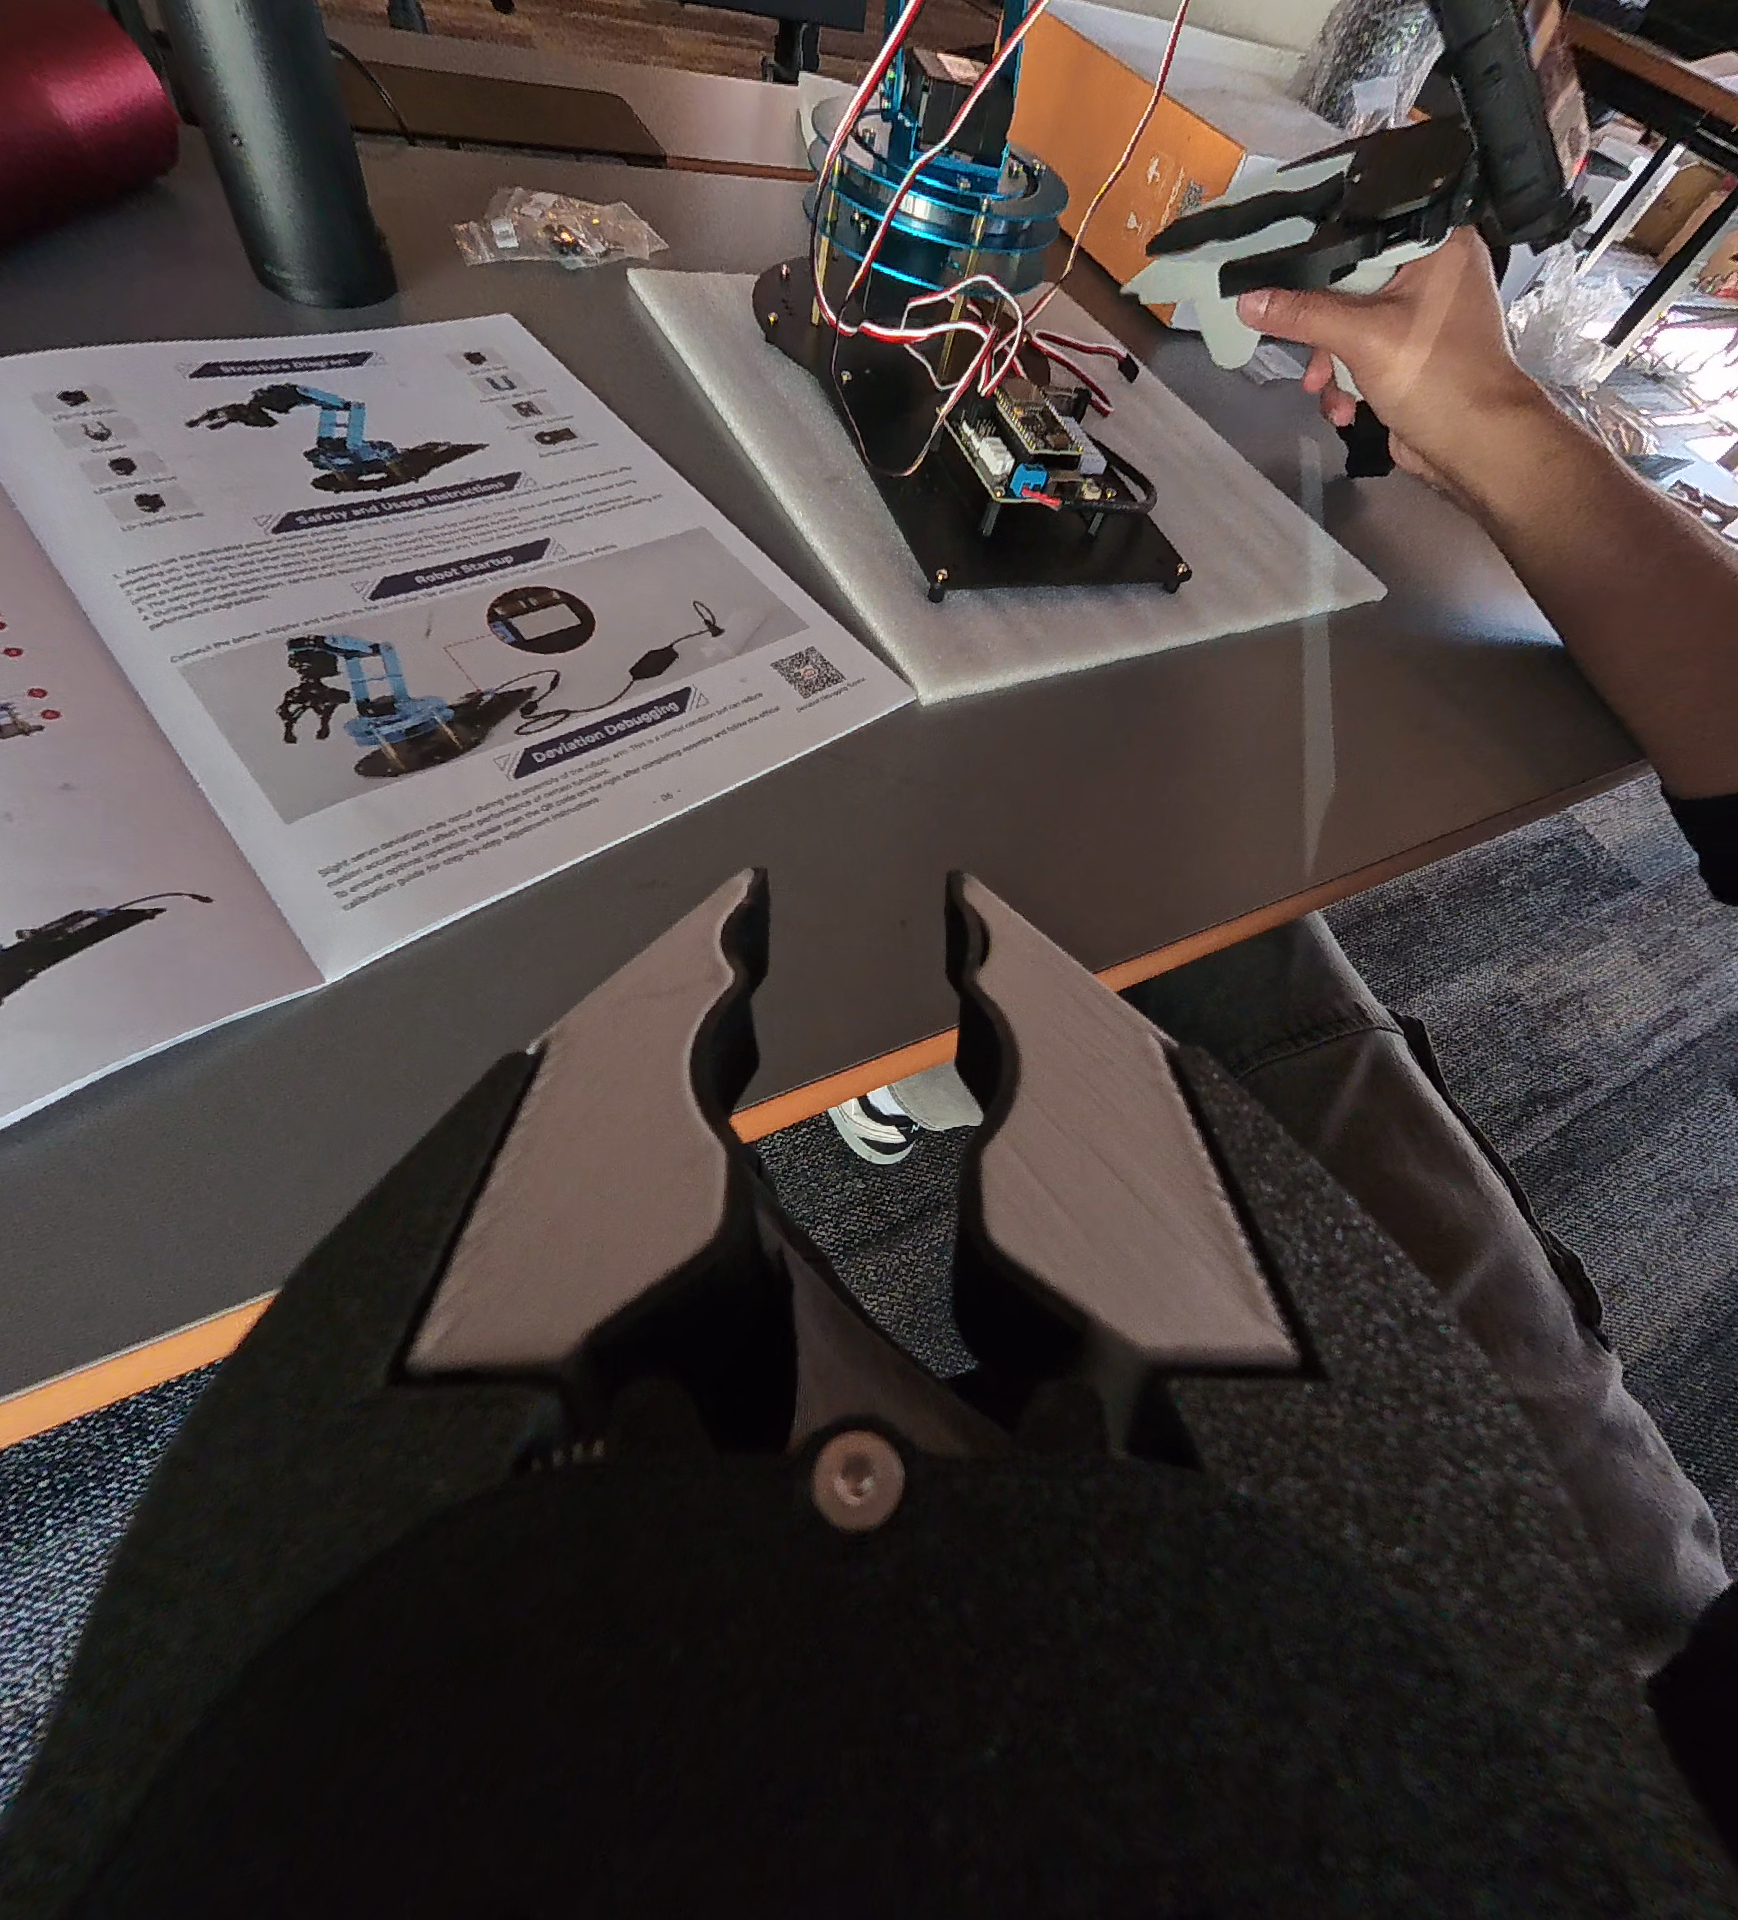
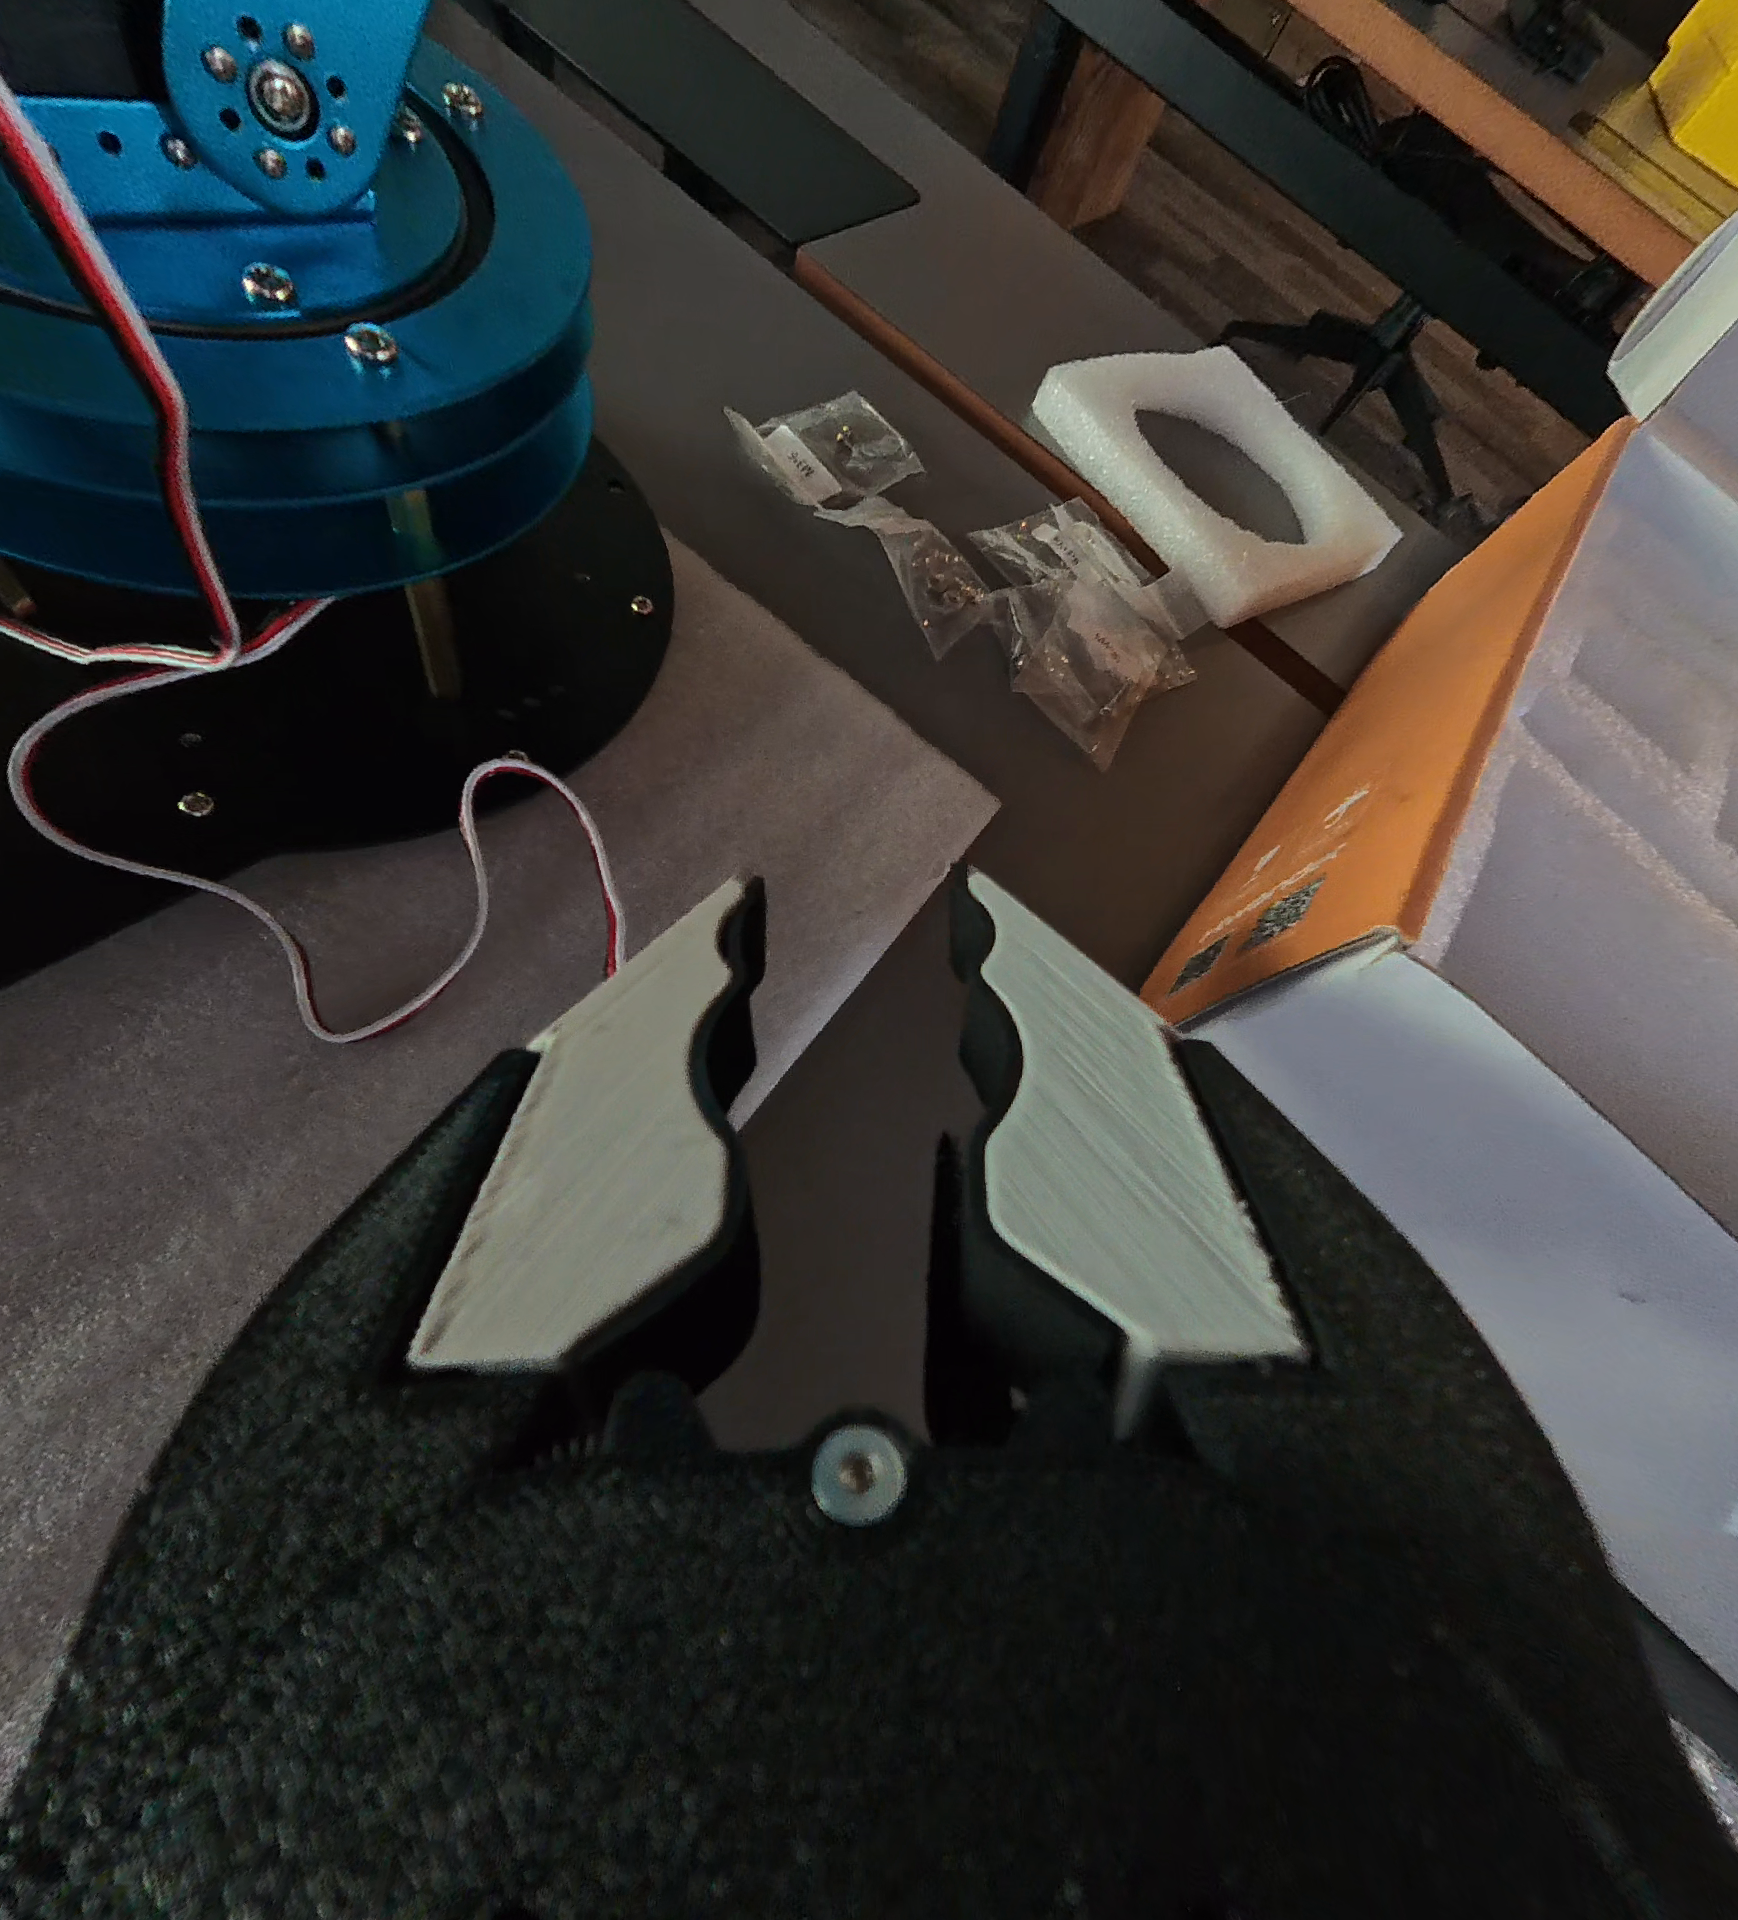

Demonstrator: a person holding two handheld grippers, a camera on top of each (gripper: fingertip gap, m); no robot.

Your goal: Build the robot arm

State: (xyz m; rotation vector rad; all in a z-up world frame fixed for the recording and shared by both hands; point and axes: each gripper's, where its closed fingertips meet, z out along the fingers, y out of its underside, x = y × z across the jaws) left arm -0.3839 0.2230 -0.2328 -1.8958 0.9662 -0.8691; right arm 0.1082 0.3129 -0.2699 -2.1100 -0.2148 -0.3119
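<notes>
In the left wrist view, the left gripper (image 1: 857, 894) is being held with jaws parted and empty over the near edge of the counter (image 1: 1104, 810). The open manual (image 1: 408, 623) is lying ahead to the left, and the blue robot-arm kit (image 1: 932, 312) is standing well ahead on its foam sheet (image 1: 1249, 561).

In the right wrist view, the right gripper (image 2: 857, 904) is being held with jaws parted and empty, apparently above the foam sheet's corner. The kit's black base (image 2: 345, 727) is lying ahead-left, a servo wire (image 2: 532, 831) looping nearest, and an orange-sided box (image 2: 1384, 790) standing just right.

Two hand-held grippers, both empty

The left gripper (image 1: 857, 894) points toward 12 o'clock, fingers parted with a clear gap. At 2 o'clock a hand (image 1: 1405, 358) on a bare forearm holds the right gripper (image 2: 857, 899) raised, its fingers likewise apart.
</notes>
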